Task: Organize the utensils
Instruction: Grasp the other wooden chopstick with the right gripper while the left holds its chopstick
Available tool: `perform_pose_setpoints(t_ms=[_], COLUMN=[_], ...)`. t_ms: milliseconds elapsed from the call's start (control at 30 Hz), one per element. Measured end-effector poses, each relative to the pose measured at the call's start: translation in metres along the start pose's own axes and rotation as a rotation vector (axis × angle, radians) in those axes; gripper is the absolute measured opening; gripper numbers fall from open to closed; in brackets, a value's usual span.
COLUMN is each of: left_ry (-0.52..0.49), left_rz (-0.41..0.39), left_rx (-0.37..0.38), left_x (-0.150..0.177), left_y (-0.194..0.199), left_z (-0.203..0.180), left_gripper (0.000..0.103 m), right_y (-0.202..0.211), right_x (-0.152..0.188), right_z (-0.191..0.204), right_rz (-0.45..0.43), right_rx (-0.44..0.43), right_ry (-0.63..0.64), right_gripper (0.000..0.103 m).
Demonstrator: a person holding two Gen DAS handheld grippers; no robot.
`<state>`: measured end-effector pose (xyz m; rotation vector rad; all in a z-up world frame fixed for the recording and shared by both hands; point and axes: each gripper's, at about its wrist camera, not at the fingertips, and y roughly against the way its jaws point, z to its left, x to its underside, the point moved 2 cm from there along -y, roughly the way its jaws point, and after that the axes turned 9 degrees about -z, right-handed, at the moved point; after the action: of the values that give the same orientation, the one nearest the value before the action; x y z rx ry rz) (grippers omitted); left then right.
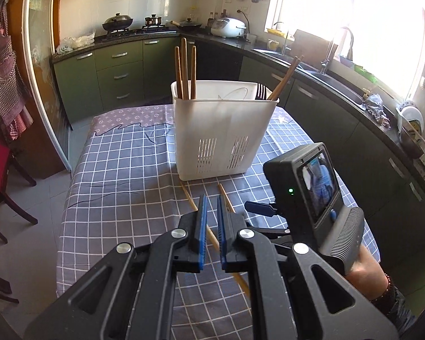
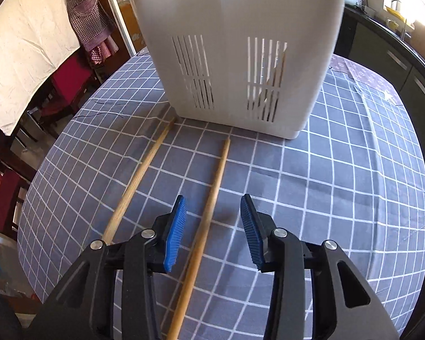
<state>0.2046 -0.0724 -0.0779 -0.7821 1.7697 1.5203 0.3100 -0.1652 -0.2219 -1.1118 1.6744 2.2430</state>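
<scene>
A white slotted utensil holder (image 1: 221,133) stands on the checked tablecloth; wooden chopsticks and a dark fork stick out of its top. It fills the upper part of the right wrist view (image 2: 238,51). Two wooden chopsticks lie on the cloth in front of it: a left one (image 2: 138,175) and a right one (image 2: 209,215). My right gripper (image 2: 214,223) is open, low over the cloth, its blue pads on either side of the right chopstick. My left gripper (image 1: 211,218) hangs above the table with pads nearly together and nothing between them. The right gripper's body (image 1: 306,187) shows to its right.
The table (image 1: 121,175) carries a grey-blue checked cloth. Dark red chairs (image 1: 2,187) stand to the left. Green kitchen cabinets (image 1: 113,76) and a counter with sink, pots and a rice cooker run behind and along the right.
</scene>
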Motion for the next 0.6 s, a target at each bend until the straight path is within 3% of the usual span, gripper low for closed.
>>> perform_pose_setpoints(t_ms=[200, 333, 600], left_ry=[0.019, 0.041, 0.137], left_rz=[0.025, 0.067, 0.214], left_rx=[0.003, 0.003, -0.011], left_x=[0.0, 0.006, 0.027], left_y=[-0.009, -0.02, -0.064], left_z=[0.009, 0.013, 0.03], left_gripper=[0.007, 0.007, 0.008], right_y=[-0.01, -0.011, 0.012], right_x=[-0.005, -0.005, -0.001], right_z=[0.007, 0.01, -0.011], right_rz=[0.01, 0.004, -0.044], right_rx=[0.051, 0.063, 0.032], right_ry=[0.021, 0.028, -0.023], right_gripper=[0.034, 0.009, 0.006])
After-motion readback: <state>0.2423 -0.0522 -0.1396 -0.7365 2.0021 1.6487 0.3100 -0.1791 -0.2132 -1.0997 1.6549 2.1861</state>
